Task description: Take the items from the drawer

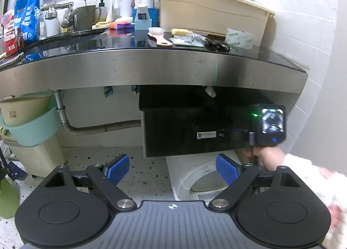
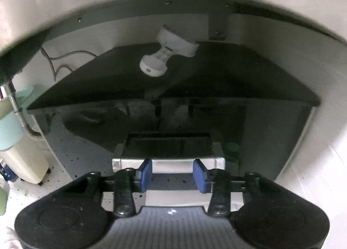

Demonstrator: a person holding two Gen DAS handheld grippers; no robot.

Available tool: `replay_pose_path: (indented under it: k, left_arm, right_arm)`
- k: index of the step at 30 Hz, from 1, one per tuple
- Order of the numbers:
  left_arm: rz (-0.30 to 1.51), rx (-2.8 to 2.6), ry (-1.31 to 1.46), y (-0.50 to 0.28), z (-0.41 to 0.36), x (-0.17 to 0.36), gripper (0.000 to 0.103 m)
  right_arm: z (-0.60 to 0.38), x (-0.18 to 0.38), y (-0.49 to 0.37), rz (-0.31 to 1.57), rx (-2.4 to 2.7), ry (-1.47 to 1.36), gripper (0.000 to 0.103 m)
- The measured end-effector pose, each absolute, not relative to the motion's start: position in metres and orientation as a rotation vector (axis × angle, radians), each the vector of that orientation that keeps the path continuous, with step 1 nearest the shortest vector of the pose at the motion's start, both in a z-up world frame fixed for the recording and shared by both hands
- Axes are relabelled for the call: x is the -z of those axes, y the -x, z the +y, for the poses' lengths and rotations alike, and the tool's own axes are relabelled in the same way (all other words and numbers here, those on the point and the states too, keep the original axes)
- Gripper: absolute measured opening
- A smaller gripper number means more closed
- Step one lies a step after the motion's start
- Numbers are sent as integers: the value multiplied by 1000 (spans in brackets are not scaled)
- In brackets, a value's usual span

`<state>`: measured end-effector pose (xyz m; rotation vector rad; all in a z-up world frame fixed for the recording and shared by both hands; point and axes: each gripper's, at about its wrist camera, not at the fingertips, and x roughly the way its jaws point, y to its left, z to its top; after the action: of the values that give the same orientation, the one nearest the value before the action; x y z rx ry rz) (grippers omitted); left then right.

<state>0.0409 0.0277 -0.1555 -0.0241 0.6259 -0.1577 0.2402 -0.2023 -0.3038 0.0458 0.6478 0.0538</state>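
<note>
A black glossy drawer (image 1: 184, 134) hangs under the steel-edged counter, its front closed, with a silver handle (image 1: 206, 135) in the middle. My left gripper (image 1: 172, 168) is open and empty, low and back from the drawer. My right gripper (image 2: 172, 172) is open, its blue pads either side of the middle of the silver handle (image 2: 168, 163), right at the drawer front (image 2: 173, 118). In the left wrist view the right gripper's body (image 1: 267, 125) is at the drawer's right side. The drawer's contents are hidden.
The black countertop (image 1: 121, 43) carries bottles, a cup, a brush, a tape roll and a beige bin (image 1: 208, 8). A teal basin (image 1: 30, 125) and pipe (image 1: 97, 129) are left under the counter. A white appliance (image 1: 195, 179) sits on the speckled floor below the drawer.
</note>
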Motion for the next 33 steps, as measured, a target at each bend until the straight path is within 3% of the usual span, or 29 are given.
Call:
replay_pose_path:
  k: [4, 6, 8, 27, 33]
  left_arm:
    - [652, 177, 44, -50, 24, 158, 91]
    - [639, 168, 49, -52, 21, 158, 96]
    - [624, 165, 46, -54, 18, 156, 96]
    - [622, 167, 5, -62, 2, 117, 98]
    - [616, 203, 21, -64, -7, 96, 98]
  right_arm:
    - [-210, 281, -208, 597, -65, -46, 54]
    - [-213, 266, -191, 567, -62, -41, 70]
    - [-217, 250, -174, 552, -56, -62, 76]
    - [-202, 131, -73, 545, 267, -69, 80]
    - [-201, 97, -63, 632, 197, -33, 80]
